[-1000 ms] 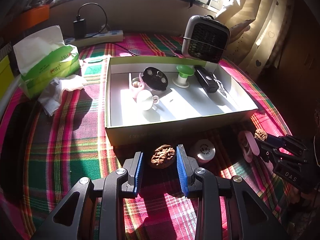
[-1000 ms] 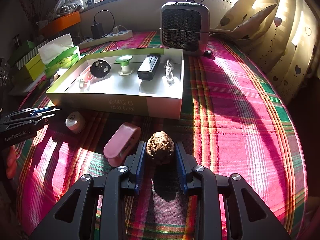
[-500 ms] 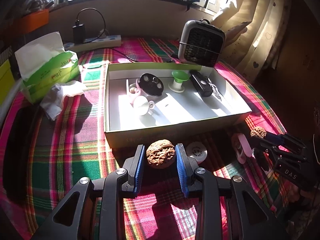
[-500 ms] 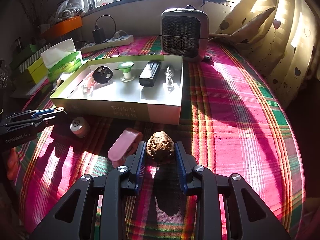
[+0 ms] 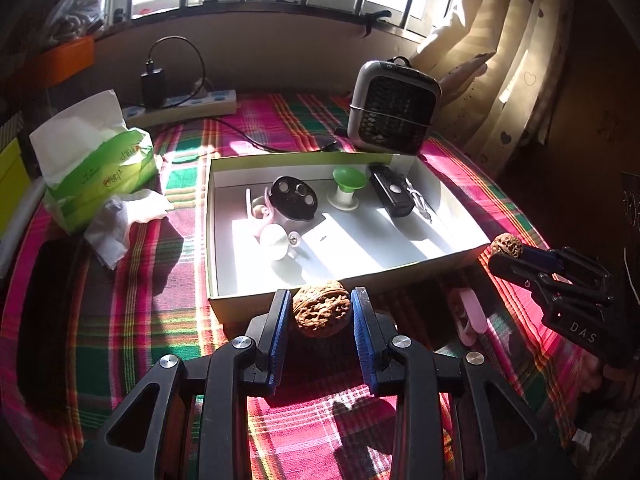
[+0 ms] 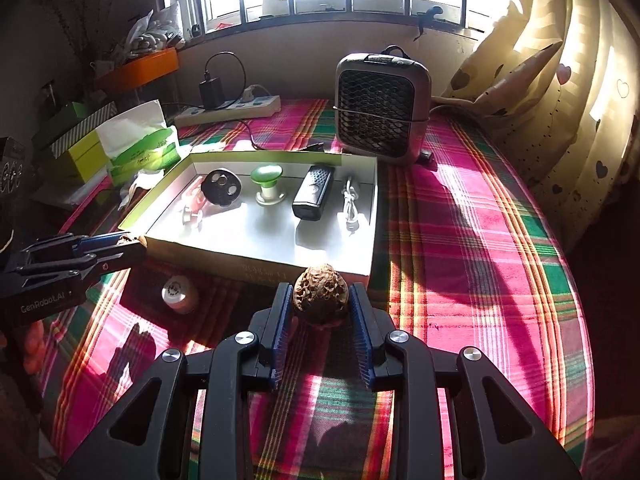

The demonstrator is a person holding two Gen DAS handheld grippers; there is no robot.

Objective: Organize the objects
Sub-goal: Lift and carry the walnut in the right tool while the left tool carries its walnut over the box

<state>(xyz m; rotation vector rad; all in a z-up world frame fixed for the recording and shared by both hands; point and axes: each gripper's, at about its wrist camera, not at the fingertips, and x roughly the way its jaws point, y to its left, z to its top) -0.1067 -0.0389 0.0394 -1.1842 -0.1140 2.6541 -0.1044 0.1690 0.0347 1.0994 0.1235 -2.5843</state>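
Note:
My left gripper [image 5: 321, 310] is shut on a brown walnut [image 5: 321, 307] and holds it above the plaid cloth, just before the near wall of the open white box [image 5: 256, 300]. My right gripper [image 6: 320, 300] is shut on a second walnut [image 6: 320, 294], raised near the box's near right corner [image 6: 360, 270]. Each gripper shows in the other's view: the right one with its walnut [image 5: 507, 245], the left one [image 6: 132, 240]. The box holds a black round disc [image 5: 294, 198], a green knob [image 5: 347, 187], a black remote [image 5: 391, 195] and pink items.
A white round puck [image 6: 180, 294] and a pink clip [image 5: 470, 312] lie on the cloth in front of the box. A small heater [image 6: 382, 110] stands behind the box. A green tissue pack [image 5: 94, 168] and crumpled tissue lie left. A power strip [image 6: 228, 110] lies at the back.
The left gripper closed on its walnut and lifted it off the cloth. The right gripper also rose with its walnut. Both moved toward the box.

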